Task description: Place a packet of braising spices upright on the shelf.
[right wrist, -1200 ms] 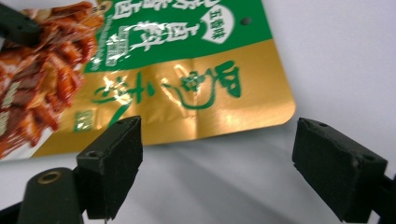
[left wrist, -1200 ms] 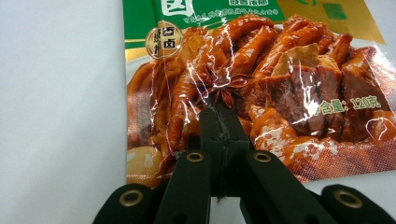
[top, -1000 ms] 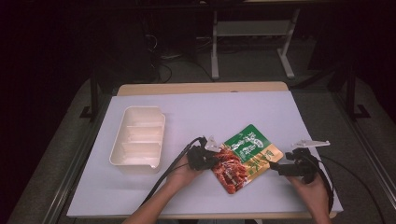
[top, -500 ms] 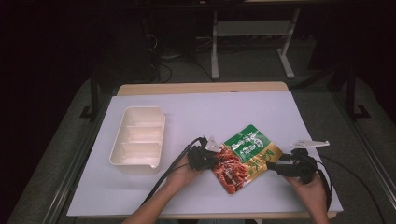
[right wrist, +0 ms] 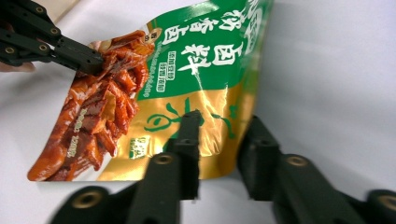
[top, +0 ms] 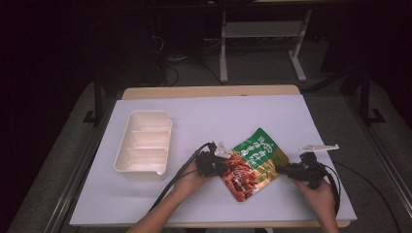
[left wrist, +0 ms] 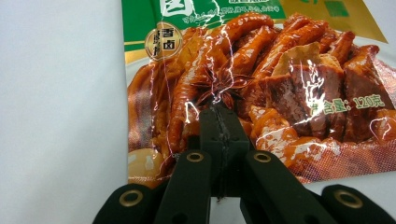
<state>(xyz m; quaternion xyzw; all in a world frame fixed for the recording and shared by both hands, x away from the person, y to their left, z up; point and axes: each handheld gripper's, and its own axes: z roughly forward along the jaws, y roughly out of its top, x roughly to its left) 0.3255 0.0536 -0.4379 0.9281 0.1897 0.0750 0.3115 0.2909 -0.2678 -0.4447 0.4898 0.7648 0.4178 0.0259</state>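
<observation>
A food pouch (top: 252, 162), green and gold with a picture of braised meat, lies on the white table cover. My left gripper (top: 224, 167) is at its left side. In the left gripper view its jaws (left wrist: 218, 112) are shut, with their tips on the creased film over the meat picture (left wrist: 289, 88). My right gripper (top: 282, 170) is at the pouch's right corner. Its jaws (right wrist: 222, 123) have just been closing, and the gold corner (right wrist: 210, 116) sits in the gap between them without being pinched. The left gripper (right wrist: 91, 59) also shows at the far side of the pouch.
A cream tray (top: 144, 143) with three compartments stands to the left of the hands. The table's wooden far edge (top: 209, 91) and a metal stand leg (top: 223, 43) lie beyond. Cables trail from both grippers toward the front edge.
The right gripper's jaws have narrowed around the pouch's right corner. The left gripper and the pouch have stayed where they were.
</observation>
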